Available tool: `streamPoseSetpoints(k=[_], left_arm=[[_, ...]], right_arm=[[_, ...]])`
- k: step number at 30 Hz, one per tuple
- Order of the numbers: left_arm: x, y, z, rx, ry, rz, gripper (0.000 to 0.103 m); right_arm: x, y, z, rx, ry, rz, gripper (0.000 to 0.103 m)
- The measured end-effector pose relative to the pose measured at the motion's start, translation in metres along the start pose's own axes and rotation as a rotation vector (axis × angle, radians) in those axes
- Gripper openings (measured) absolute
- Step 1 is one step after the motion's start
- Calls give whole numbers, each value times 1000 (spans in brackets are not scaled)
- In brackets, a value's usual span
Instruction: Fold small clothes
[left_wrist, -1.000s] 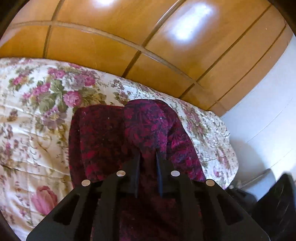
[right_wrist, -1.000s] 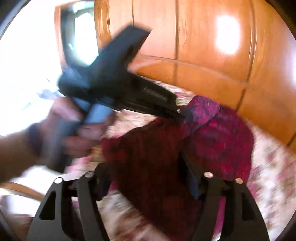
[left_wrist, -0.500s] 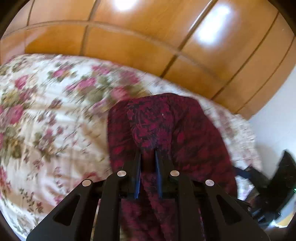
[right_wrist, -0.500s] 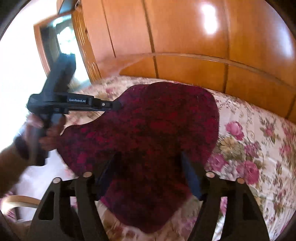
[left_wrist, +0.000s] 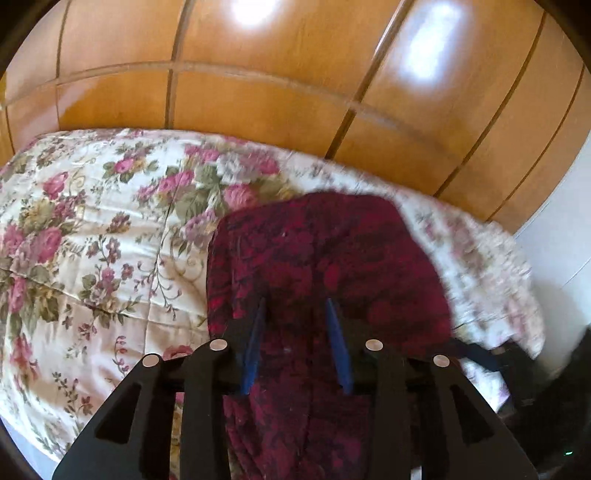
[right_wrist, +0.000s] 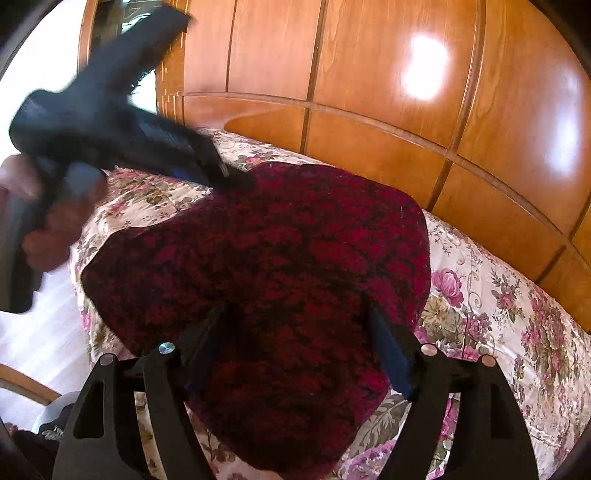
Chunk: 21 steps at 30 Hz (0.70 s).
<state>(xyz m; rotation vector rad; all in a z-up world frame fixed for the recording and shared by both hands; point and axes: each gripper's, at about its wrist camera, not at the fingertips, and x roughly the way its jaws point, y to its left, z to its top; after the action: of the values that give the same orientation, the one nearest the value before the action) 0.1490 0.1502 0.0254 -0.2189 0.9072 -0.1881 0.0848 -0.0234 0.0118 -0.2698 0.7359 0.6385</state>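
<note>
A dark red patterned garment lies spread on the flowered bedspread. My left gripper hovers over the garment's near part. Its jaws are opening, with cloth below and between them, and the blue pads stand bare and clear of the cloth. In the right wrist view the garment fills the middle. My right gripper is open and straddles its near end, one blue pad uncovered. The left gripper, held by a hand, points at the garment's far left edge.
A glossy wooden headboard rises right behind the bed. The bedspread runs on to the right. The bed's edge drops to a pale floor on the left. A white wall and a blurred dark object sit at the right.
The left jaws, shut on a raised fold of the garment before, have parted and the fold has dropped. The garment now lies flatter on the bed. The right gripper has sunk slightly.
</note>
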Motion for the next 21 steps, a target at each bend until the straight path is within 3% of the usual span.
streamPoseSetpoints(k=[3, 5, 8, 10, 13, 16, 21], left_arm=[[3, -1, -10, 29, -25, 29, 32], [2, 2, -14, 28, -40, 31, 32], [2, 7, -18, 7, -51, 24, 32], [2, 7, -20, 3, -60, 26, 32], [1, 6, -24, 5, -74, 33, 32], [2, 10, -29, -8, -85, 32, 32], [12, 27, -36, -77, -87, 26, 32]], right_arm=[[-13, -30, 7, 111, 12, 162, 75], [-20, -57, 17, 211, -17, 212, 74], [-13, -81, 38, 262, -34, 164, 74], [6, -88, 55, 261, 1, 108, 74], [43, -90, 80, 240, 83, 87, 71], [93, -82, 93, 190, 220, 83, 70], [143, -76, 93, 173, 296, 88, 77]])
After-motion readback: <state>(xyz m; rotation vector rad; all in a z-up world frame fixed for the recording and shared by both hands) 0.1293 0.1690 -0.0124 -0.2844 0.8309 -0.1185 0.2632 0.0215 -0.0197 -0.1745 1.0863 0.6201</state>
